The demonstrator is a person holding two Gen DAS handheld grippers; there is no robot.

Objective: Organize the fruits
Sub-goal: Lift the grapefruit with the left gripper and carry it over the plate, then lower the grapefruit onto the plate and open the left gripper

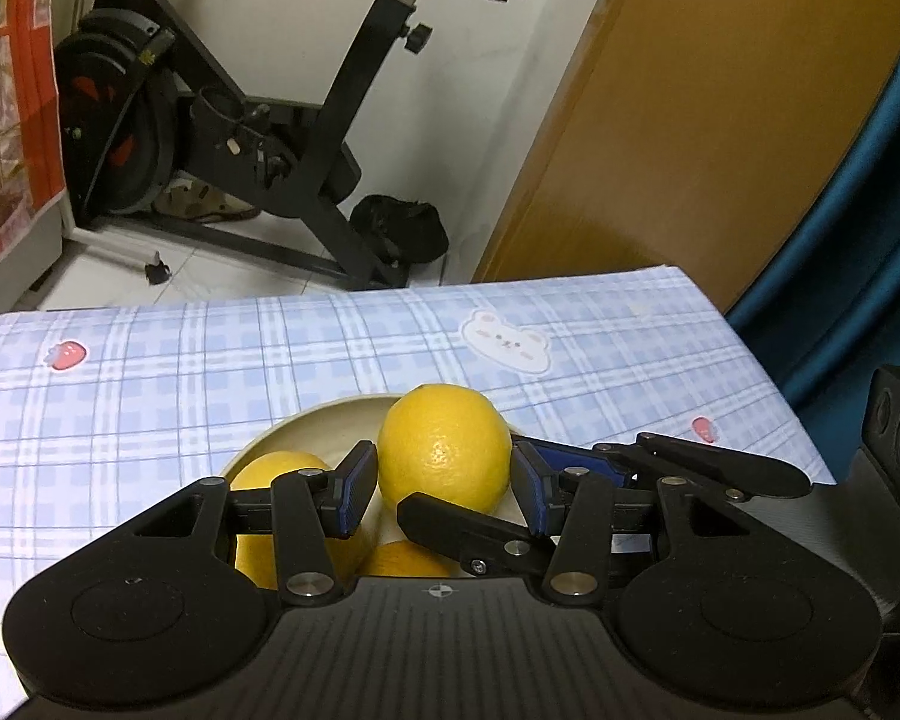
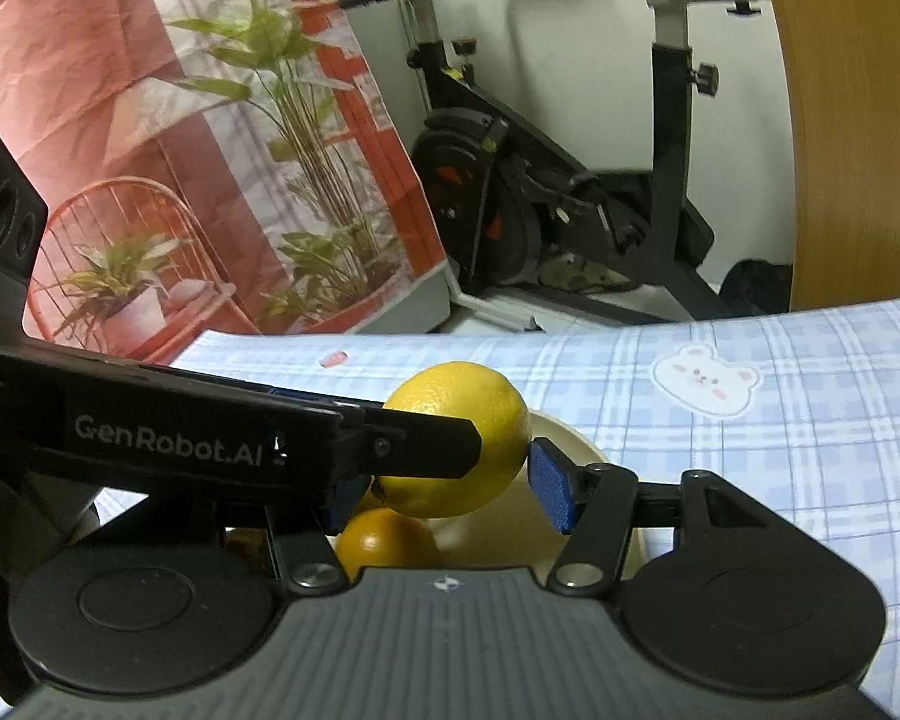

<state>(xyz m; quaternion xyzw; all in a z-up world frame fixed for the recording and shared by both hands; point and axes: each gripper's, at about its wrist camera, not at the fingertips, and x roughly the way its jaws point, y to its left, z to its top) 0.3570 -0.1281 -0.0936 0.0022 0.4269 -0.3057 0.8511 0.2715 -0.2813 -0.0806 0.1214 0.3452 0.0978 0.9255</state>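
Note:
A yellow lemon [image 1: 444, 444] hangs just above a cream bowl [image 1: 306, 420] on the plaid tablecloth. My left gripper [image 1: 444, 483] is shut on it, with a blue pad pressed to each side. In the right wrist view the same lemon [image 2: 468, 420] sits between the pads of my right gripper [image 2: 447, 492], which is shut on it too. The left gripper's body [image 2: 210, 432] crosses in front and hides the right gripper's left pad. A second lemon [image 1: 270, 471] and an orange [image 2: 384, 540] lie in the bowl [image 2: 576, 444] below.
The table's far edge [image 1: 450, 288] is close behind the bowl, with its right corner near a wooden panel [image 1: 690, 150]. An exercise bike [image 1: 258, 138] stands on the floor beyond. A printed plant backdrop [image 2: 180, 180] hangs at the left.

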